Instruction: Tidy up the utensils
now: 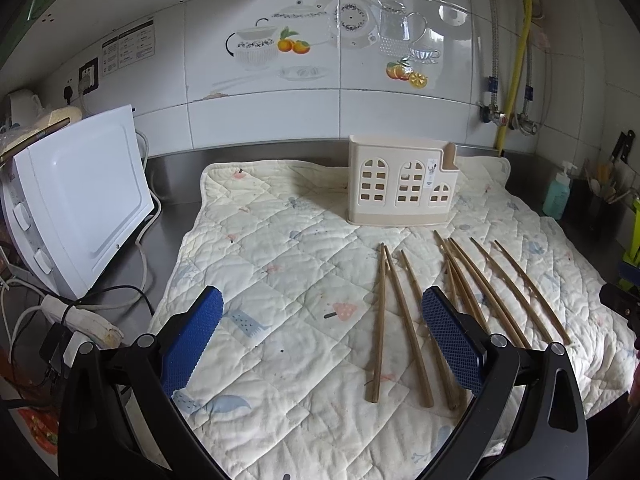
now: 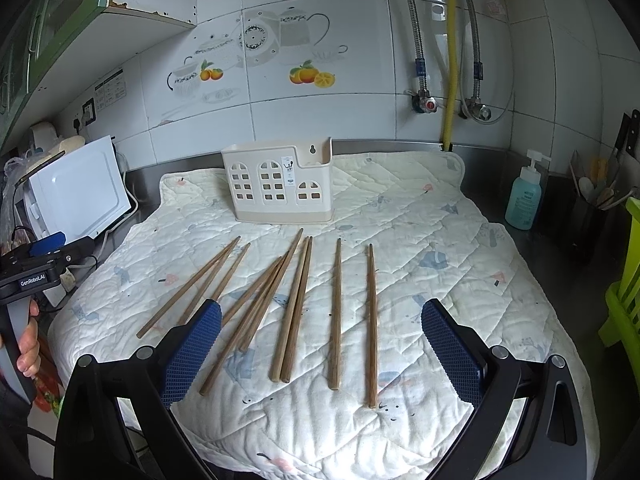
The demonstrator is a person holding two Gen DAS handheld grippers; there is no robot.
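Several wooden chopsticks point(image 2: 296, 312) lie spread on a quilted mat point(image 2: 440, 264), pointing toward a cream utensil holder point(image 2: 280, 184) with window cut-outs at the mat's back. In the left wrist view the chopsticks point(image 1: 404, 320) lie right of centre and the holder point(image 1: 400, 184) stands behind them. My left gripper point(image 1: 322, 312) is open and empty above the mat, left of the chopsticks. My right gripper point(image 2: 320, 320) is open and empty, hovering over the near ends of the chopsticks. The left gripper also shows at the right wrist view's left edge point(image 2: 48, 252).
A white microwave point(image 1: 80, 196) with cables and a power strip point(image 1: 80, 316) stands left of the mat. A blue soap bottle point(image 2: 524, 196), a utensil cup point(image 2: 600, 200) and a green rack point(image 2: 628, 280) stand at the right. Tiled wall with pipes point(image 2: 452, 52) behind.
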